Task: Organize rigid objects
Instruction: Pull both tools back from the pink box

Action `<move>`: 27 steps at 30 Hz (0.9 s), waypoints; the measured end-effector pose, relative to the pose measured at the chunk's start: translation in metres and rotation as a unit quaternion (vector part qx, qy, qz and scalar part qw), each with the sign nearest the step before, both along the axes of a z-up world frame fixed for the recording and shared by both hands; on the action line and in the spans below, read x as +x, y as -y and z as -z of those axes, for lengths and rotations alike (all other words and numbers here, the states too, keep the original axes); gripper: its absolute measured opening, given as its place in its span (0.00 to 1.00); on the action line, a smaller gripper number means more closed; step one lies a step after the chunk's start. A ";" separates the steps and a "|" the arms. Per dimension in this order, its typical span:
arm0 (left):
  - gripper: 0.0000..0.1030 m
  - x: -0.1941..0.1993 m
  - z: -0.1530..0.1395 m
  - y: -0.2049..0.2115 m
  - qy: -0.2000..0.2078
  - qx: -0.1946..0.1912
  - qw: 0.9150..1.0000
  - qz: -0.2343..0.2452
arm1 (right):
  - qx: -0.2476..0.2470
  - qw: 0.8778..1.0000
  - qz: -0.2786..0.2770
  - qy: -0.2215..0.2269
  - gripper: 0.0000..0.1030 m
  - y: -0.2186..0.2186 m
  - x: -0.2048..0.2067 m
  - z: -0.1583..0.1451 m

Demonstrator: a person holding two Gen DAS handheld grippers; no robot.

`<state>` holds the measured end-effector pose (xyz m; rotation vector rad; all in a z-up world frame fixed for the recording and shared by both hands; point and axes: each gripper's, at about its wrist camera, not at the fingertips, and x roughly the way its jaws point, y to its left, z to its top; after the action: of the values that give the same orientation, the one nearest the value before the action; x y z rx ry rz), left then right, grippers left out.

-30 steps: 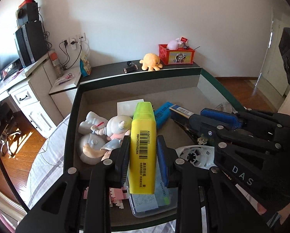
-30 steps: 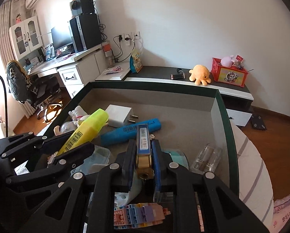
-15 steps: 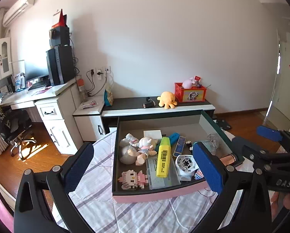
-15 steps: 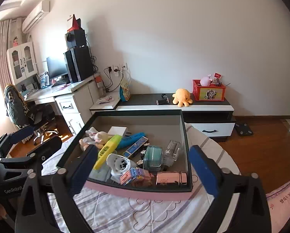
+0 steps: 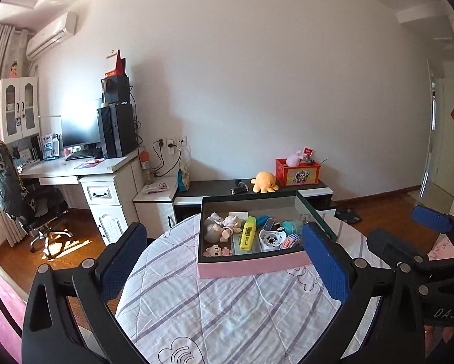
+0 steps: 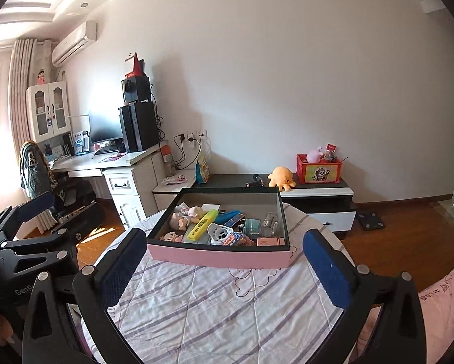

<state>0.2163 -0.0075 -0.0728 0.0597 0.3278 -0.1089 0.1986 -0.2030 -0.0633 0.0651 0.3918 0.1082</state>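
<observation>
Pink-fronted box point(image 6: 218, 256), dark-rimmed, lower centre of the right wrist view, resting on the striped quilt point(image 6: 215, 312): this is where your rigid objects now lie.

Contents, as far as you can make out:
- yellow highlighter point(image 6: 203, 220), lying flat, centre of the box
- blue marker point(image 6: 229, 214), just behind it
- figurines point(image 6: 186, 214), left end
- pixel-block toy point(image 6: 170, 237), front left corner
- white round piece point(image 6: 219, 232), centre front
- brick-built item point(image 6: 237, 239), touching the front wall
- teal case point(image 6: 251, 226) and clear item point(image 6: 269, 221), right half
- pink flat case point(image 6: 271, 241), front right corner

Tools:
- left gripper point(image 5: 225, 261): jaws spread wide, nothing between them, pulled well back from the box
- right gripper point(image 6: 224, 262): jaws likewise wide apart and empty, equally clear of the box

Status, by judgement: the quilt around the box shows no loose rigid items in either view, so your collecting looks done or nearly so. Contents lie jumbled rather than sorted; if tidier grouping is wanted, that remains.
</observation>
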 end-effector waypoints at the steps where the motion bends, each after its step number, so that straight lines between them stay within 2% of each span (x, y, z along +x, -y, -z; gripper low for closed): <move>1: 1.00 -0.009 -0.004 -0.001 0.006 0.001 1.000 0.000 | -0.003 1.000 0.003 0.005 1.00 -0.001 -0.009 -0.003; 7: 1.00 -0.056 -0.022 -0.004 0.034 0.013 0.999 -0.001 | -0.010 0.999 0.014 0.030 1.00 -0.003 -0.054 -0.021; 18: 1.00 -0.128 -0.054 -0.019 0.080 0.000 0.997 -0.018 | -0.030 0.996 0.015 0.077 1.00 -0.020 -0.121 -0.055; 27: 1.00 -0.170 -0.074 -0.028 0.123 -0.003 0.992 -0.033 | -0.049 0.992 0.017 0.115 1.00 -0.036 -0.157 -0.074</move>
<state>0.0466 0.0208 0.0014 0.0548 0.0827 -0.0371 0.0417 -0.1673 0.0106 -0.0371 0.1661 0.0619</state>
